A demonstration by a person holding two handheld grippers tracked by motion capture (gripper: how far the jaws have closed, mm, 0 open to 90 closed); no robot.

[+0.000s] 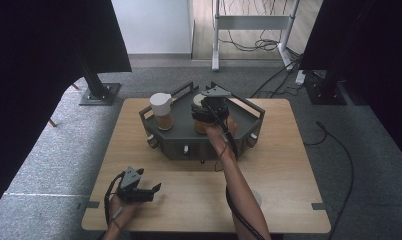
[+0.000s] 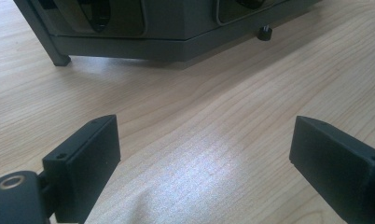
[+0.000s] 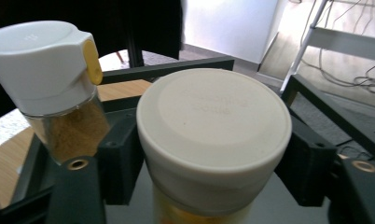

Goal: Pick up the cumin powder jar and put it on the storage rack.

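Note:
A dark grey tray (image 1: 189,145) with raised rails stands at the far middle of the wooden table. In it are two jars. One has a white flip-spout lid and brown powder (image 1: 162,111) (image 3: 50,79). The other has a flat cream lid (image 1: 197,106) (image 3: 213,121) and stands upright on the tray floor. My right gripper (image 1: 207,112) (image 3: 213,158) reaches over the tray, its pads lying against both sides of the cream lid with no gap visible. My left gripper (image 1: 151,192) (image 2: 204,154) rests low at the table's near left, jaws wide open and empty.
The tray's side (image 2: 129,42) and its small feet rise ahead of the left gripper. A pale round object (image 1: 257,197) lies on the table beside my right forearm. Black stand bases (image 1: 96,92), a white frame (image 1: 249,22) and floor cables surround the table.

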